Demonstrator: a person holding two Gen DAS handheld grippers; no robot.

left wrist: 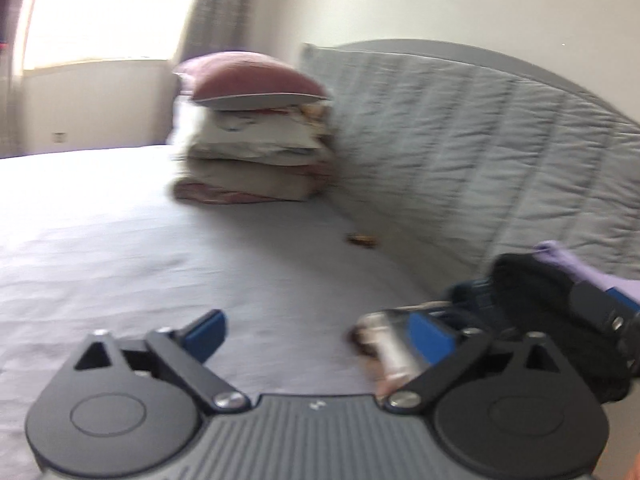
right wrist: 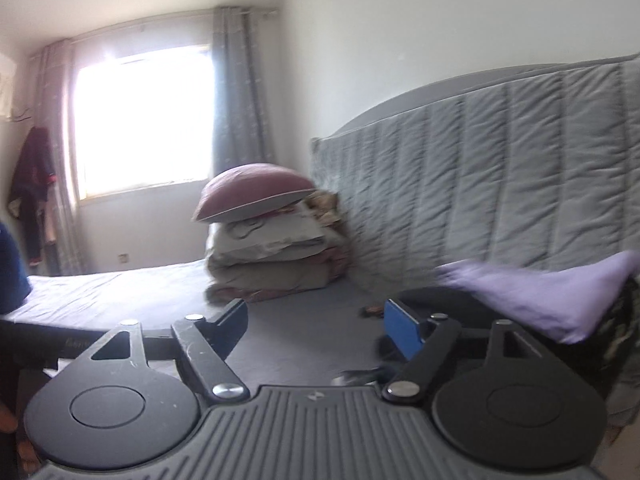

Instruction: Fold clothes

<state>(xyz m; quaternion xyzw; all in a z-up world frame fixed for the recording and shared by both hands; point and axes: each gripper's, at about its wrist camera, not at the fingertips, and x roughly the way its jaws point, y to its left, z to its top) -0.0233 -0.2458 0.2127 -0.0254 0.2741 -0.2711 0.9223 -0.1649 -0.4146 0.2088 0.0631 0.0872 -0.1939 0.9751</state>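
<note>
In the left wrist view my left gripper (left wrist: 322,332) is open over the pale grey bed sheet (left wrist: 160,248), with nothing between its blue pads (left wrist: 212,330). A blurred shiny and brown thing (left wrist: 382,346) lies by the right-hand finger; I cannot tell what it is. In the right wrist view my right gripper (right wrist: 316,326) is also open and empty. A lavender garment (right wrist: 560,300) lies to its right on a dark heap (right wrist: 624,332), beside the headboard. The same lavender garment (left wrist: 560,258) shows in the left view behind a blurred black gripper body (left wrist: 560,308).
A stack of folded bedding (right wrist: 268,256) topped by a maroon pillow (right wrist: 256,190) stands against the quilted grey headboard (right wrist: 500,184). A small brown object (left wrist: 362,239) lies on the sheet. A bright window (right wrist: 140,120) and hanging clothes (right wrist: 32,192) are at the far left.
</note>
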